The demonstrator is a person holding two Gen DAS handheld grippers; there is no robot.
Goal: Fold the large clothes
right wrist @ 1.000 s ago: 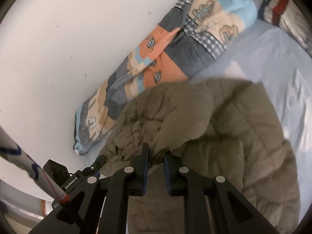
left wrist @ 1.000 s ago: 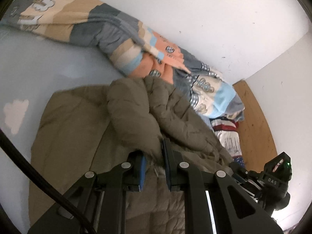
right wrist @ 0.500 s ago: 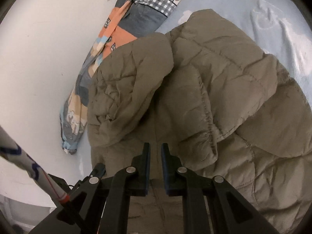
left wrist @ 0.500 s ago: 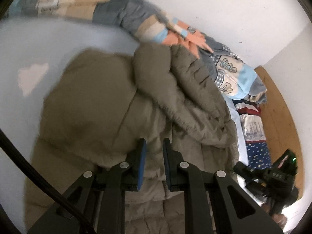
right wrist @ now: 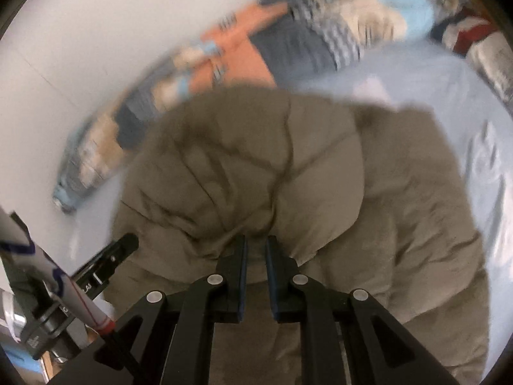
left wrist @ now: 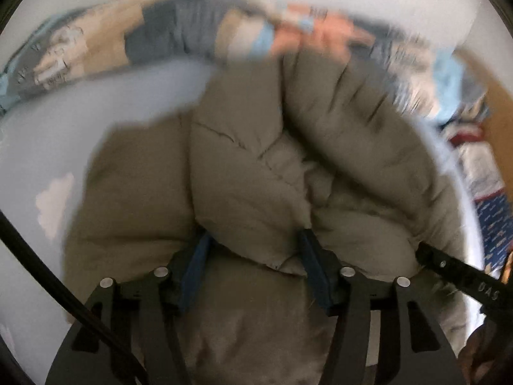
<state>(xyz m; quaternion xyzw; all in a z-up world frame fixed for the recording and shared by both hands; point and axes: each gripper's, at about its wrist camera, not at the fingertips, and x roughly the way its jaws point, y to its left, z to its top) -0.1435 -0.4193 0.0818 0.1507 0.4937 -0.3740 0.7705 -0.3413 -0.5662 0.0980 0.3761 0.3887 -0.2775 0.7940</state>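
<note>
Step in hand, as we judge it: laying a folded-over part of the olive puffer jacket (left wrist: 250,173) down onto its own body, with release just under way

Jacket fills the ground ahead of and beneath both sets of jaws, spread on the pale blue bed sheet (left wrist: 48,134); a thick quilted fold is heaped just beyond the fingertips in both wrist views

Left gripper (left wrist: 253,250): jaws have just been opening and now stand about half apart. The fold's edge lies between the blue pads, but we see no pad pressing on it, so we read it as let go

Right gripper (right wrist: 256,250): jaws nearly closed, a pinch of jacket fabric clamped in the narrow gap

Next move, we reckon: the right must let go too, then both draw back clear without dragging the fold; puffy filling may spring back, so a press flat could be wanted

Surroundings: beyond the jacket, a patchwork quilt (right wrist: 240,54) bunched along the white wall (right wrist: 96,32). Wooden panel (left wrist: 500,128) right of the left jaws. Both views blurred, fine detail unreadable
</note>
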